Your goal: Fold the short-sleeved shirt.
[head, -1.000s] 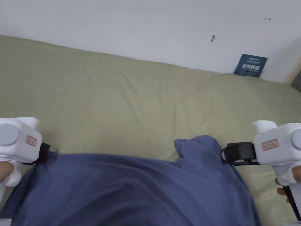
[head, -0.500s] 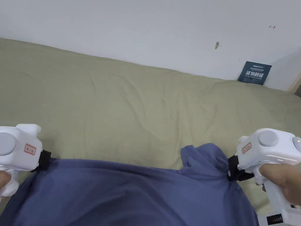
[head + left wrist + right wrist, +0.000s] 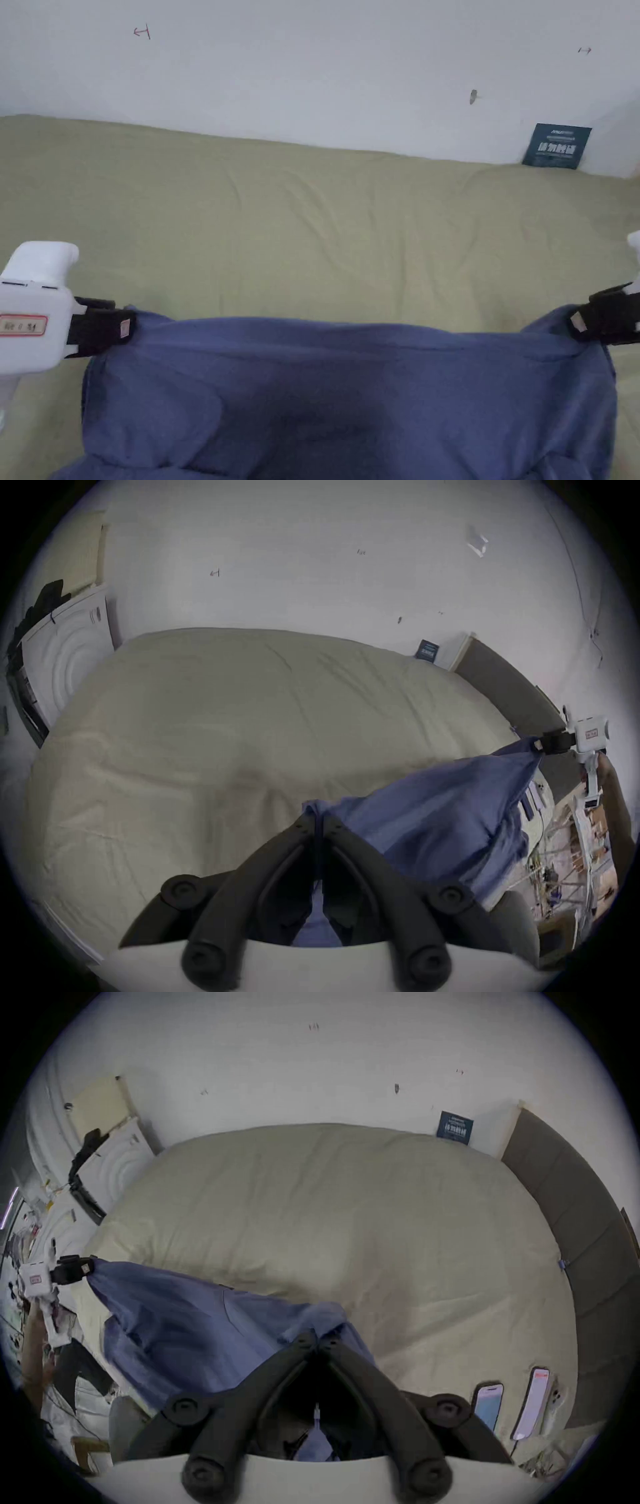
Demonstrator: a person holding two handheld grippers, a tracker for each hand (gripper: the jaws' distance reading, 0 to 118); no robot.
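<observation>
Blue short-sleeved shirt (image 3: 350, 387) hangs stretched wide above the near edge of the bed (image 3: 325, 237), its top edge pulled taut between the two claws. Left claw (image 3: 122, 328) is clenched on the shirt's left corner; in the left gripper view both jaws are pressed together on blue fabric. Right claw (image 3: 578, 322) is clenched on the opposite corner, cloth pinched at its tips in the right gripper view. Two phones (image 3: 509, 1404) lie on the bed's near right edge. A dark sign (image 3: 557, 145) leans against the white wall (image 3: 312, 69).
</observation>
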